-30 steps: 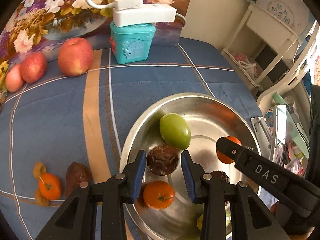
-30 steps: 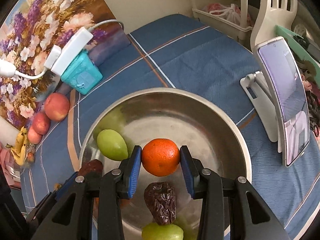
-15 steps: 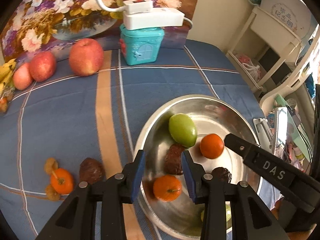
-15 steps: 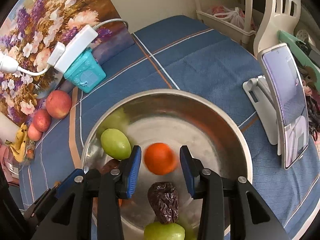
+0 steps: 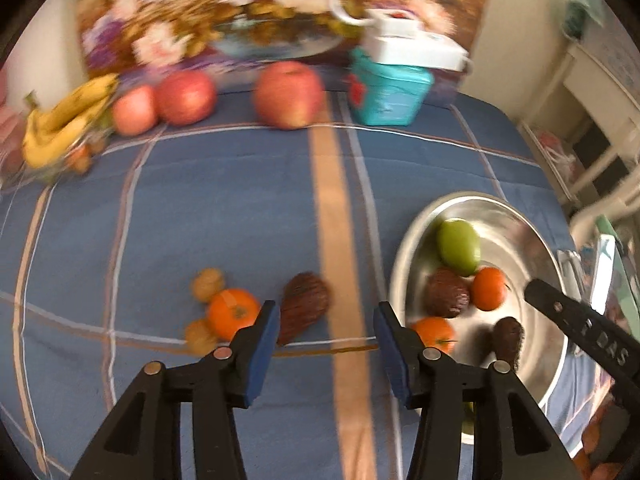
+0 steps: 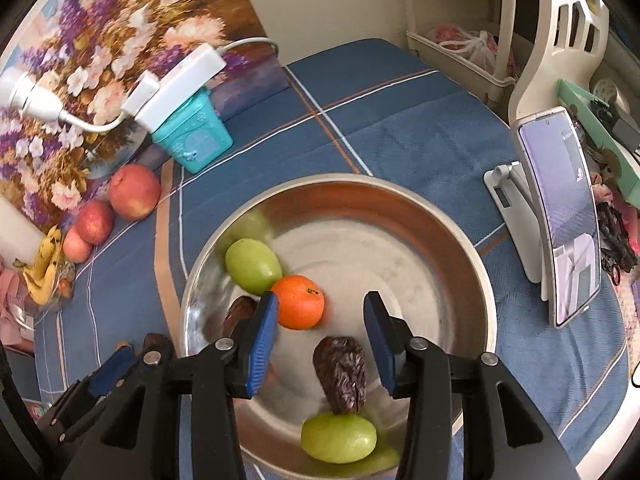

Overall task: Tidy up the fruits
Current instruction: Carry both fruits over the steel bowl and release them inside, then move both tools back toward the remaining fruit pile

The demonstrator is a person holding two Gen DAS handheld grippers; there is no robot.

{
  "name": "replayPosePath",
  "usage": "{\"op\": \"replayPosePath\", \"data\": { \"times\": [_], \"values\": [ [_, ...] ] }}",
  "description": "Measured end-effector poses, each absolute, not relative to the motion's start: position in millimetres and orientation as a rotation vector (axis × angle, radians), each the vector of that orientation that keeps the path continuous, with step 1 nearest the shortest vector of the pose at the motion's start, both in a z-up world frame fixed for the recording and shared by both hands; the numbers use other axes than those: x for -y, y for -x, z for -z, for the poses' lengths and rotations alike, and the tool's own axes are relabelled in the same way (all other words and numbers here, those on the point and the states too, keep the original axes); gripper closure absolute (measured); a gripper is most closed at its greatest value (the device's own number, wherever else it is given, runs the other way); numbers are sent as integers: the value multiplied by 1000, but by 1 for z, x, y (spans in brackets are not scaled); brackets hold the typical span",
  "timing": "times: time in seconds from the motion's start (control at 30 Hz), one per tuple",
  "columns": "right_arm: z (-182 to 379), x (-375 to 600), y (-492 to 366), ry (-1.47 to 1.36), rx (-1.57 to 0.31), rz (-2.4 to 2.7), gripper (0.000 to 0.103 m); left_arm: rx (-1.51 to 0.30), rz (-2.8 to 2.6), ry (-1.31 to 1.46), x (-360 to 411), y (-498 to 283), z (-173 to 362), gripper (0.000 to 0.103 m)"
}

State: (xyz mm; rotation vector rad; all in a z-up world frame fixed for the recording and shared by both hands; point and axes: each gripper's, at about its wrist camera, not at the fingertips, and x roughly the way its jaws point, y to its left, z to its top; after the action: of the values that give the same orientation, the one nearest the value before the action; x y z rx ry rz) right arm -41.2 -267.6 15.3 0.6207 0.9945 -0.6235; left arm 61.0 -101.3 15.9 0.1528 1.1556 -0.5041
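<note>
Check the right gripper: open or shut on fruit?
Open. The right gripper holds nothing; the orange lies loose in the bowl.

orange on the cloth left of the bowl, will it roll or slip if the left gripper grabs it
The orange on the cloth looks round and smooth, so a nudge would probably roll it, though the soft blue cloth may slow it. The brown fruit beside it could block rolling that way. It looks firm, so the open left gripper should hold it if centred.
</note>
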Motion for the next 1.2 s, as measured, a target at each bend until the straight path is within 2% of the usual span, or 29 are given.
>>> {"op": "replayPosePath", "data": {
  "times": [0.27,0.43,0.47,0.5,0.63,0.7,0.83,0.9,1.2],
  "values": [
    [-20,236,35,-536,-1025,573,57,-1162,424,-62,62,-66,-19,49],
    [-19,222,26,-485,-1044,540,57,-1180,390,-35,51,-73,-16,34],
    [-18,220,24,-478,-1049,536,52,-1188,379,-39,50,-74,-14,27],
    [-17,219,23,-475,-1053,534,40,-1193,368,-40,48,-75,-12,19],
    [-14,214,20,-456,-1064,517,29,-1204,341,-31,41,-81,-7,13],
    [-11,211,18,-448,-1069,515,19,-1189,313,-31,36,-84,-7,0],
    [-8,210,16,-421,-1075,519,17,-1163,271,-39,28,-86,-8,0],
    [-7,209,16,-413,-1072,525,10,-1149,248,-42,22,-88,-10,0],
    [-7,200,8,-392,-1024,499,10,-1071,179,-10,-7,-97,-19,0]
  ]
}}
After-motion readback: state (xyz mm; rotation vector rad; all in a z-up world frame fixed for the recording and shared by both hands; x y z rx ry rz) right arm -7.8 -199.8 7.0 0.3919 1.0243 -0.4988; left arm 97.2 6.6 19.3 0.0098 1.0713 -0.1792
